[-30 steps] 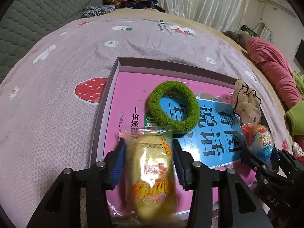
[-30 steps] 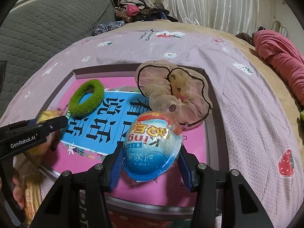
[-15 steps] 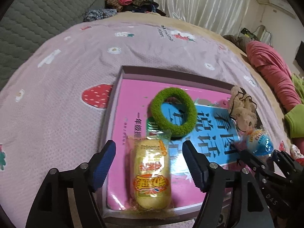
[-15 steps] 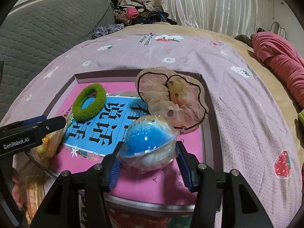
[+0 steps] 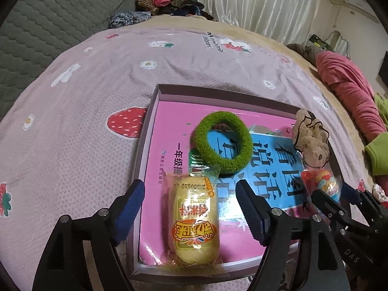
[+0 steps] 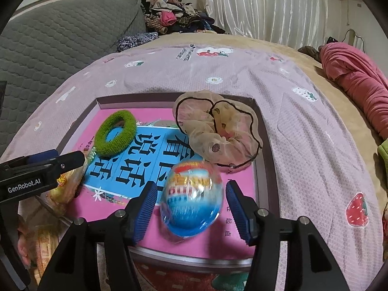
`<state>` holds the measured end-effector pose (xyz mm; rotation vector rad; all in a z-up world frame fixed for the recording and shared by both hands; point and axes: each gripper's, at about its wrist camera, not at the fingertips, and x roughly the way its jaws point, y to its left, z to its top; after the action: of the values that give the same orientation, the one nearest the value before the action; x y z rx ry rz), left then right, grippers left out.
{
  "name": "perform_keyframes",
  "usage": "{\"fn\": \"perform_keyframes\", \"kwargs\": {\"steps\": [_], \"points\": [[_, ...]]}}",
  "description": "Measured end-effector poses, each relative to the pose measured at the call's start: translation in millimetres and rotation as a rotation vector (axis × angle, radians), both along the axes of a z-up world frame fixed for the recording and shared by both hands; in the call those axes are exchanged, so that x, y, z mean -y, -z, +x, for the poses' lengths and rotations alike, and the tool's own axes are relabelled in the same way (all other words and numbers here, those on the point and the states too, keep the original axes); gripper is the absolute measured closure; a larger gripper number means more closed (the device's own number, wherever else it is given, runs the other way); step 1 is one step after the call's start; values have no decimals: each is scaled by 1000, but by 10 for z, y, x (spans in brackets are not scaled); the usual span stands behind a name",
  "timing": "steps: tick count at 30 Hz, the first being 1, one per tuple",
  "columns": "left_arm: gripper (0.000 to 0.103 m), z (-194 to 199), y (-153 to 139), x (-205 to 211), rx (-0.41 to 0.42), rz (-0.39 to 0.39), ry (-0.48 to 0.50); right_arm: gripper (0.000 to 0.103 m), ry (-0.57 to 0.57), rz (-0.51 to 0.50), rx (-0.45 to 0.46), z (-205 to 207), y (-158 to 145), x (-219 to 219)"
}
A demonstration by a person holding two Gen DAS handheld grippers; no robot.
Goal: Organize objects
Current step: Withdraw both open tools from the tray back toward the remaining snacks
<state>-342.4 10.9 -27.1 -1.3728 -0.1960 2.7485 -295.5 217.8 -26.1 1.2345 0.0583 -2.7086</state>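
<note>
left gripper (image 5: 189, 198): my jaws stand wide and have just been opening; the yellow snack pack (image 5: 194, 220) lies between them, both blue pads clear of it.
right gripper (image 6: 189, 206): my jaws are spread and have just been opening; the blue egg capsule (image 6: 191, 201) sits between them with a gap on each side, nothing pinched. It looks blurred.
yellow snack pack: flat in the tray (image 5: 143, 145), at the near left corner, long axis pointing away from me, on the pink book cover (image 5: 167, 121). Its far sealed end lies just beside the green ring.
blue egg capsule: inside the tray near the front rim, right of centre, resting on the pink cover. In the left view it shows at the tray's right side (image 5: 322, 184), just ahead of my right gripper's fingers.
green scrunchie (image 5: 223, 143): lying flat on the book, mid-tray, partly over the blue title panel.
beige scrunchie (image 6: 218, 135): sheer, black-edged, in the far right corner of the tray, touching the right wall.
tray: dark shallow box on the pink strawberry-print bedspread (image 6: 303, 126).
background: grey quilted headboard (image 6: 48, 43) to the left, clothes pile at the far end, pink bundle at right.
</note>
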Motion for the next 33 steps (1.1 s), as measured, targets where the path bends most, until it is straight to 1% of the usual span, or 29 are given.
{"fn": "perform_keyframes", "kwargs": {"steps": [2,4,6,9,11,15,18,20,22,26,28,30,33], "points": [[22,4,-11,-6,-1,-11,-5,43,2,1,-7,18,-32,-4],[22,23,-32,-5,-5,-12,-9,38,5,2,-18,33,-64,-2],[22,43,-66,1,-9,-15,-10,37,6,2,-33,62,-119,-8],[21,109,-178,-1,-39,-33,-14,36,6,-5,-57,109,-217,-16],[19,153,-249,11,-57,-36,-16,33,6,-7,-74,141,-284,-15],[16,259,-430,17,-93,-66,-16,25,4,-15,-124,270,-481,-4],[14,391,-596,50,-127,-60,-18,21,0,-21,-164,396,-645,12],[9,463,-685,80,-145,-60,-23,18,-8,-28,-193,505,-766,25],[9,569,-789,119,-167,-55,-31,16,-10,-33,-211,582,-863,35],[9,770,-982,195,-204,-38,-39,15,-12,-51,-247,797,-1084,40],[9,884,-1058,225,-218,-43,-48,14,-12,-61,-270,936,-1163,25],[9,1009,-1103,254,-222,-43,-55,12,1,-74,-280,1071,-1216,2],[9,1232,-1161,294,-226,-44,-57,11,-8,-99,-282,1277,-1275,-13]]}}
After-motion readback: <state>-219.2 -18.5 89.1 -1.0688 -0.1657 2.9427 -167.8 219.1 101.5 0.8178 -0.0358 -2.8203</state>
